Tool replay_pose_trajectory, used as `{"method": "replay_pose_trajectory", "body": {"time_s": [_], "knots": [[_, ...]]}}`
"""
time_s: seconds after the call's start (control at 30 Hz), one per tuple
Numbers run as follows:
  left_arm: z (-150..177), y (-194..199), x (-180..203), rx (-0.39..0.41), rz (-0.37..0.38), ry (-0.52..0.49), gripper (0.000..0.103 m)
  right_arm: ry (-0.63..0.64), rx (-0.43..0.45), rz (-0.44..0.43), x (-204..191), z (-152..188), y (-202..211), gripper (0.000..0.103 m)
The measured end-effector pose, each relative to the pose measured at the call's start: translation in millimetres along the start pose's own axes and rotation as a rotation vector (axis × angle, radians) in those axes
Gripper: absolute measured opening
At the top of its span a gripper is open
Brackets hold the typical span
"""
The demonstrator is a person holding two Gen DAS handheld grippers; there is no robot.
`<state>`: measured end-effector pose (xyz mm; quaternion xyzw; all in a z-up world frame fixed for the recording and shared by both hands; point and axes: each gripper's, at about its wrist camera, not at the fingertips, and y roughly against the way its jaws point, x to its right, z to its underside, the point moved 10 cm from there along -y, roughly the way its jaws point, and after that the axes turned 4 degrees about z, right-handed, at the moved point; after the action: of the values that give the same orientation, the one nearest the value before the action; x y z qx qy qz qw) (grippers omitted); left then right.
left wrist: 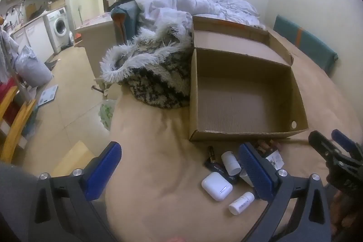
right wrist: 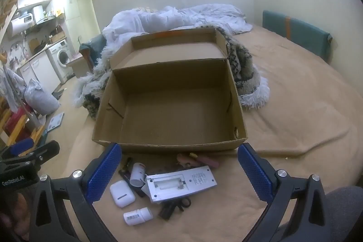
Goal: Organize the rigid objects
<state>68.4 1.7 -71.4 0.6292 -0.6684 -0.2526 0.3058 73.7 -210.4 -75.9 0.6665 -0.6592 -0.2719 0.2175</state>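
Two grippers, both jaws wide, empty. Left gripper (left wrist: 179, 171) hangs left of cardboard box (right wrist: 127, 147); small items cluster just before box's near wall. Remote (right wrist: 181, 183) lies between right gripper (right wrist: 179, 171) jaws, long axis running crosswise toward right; right hand nearer.
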Motion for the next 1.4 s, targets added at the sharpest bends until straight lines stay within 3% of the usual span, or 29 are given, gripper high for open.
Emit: {"method": "replay_pose_trajectory", "body": {"time_s": [1.4], "knots": [[-1.9,2.7,-0.7,0.006,0.003,0.0,0.103,0.001,-0.005,0.002,-1.0,0.3,-1.7,0.103]]}}
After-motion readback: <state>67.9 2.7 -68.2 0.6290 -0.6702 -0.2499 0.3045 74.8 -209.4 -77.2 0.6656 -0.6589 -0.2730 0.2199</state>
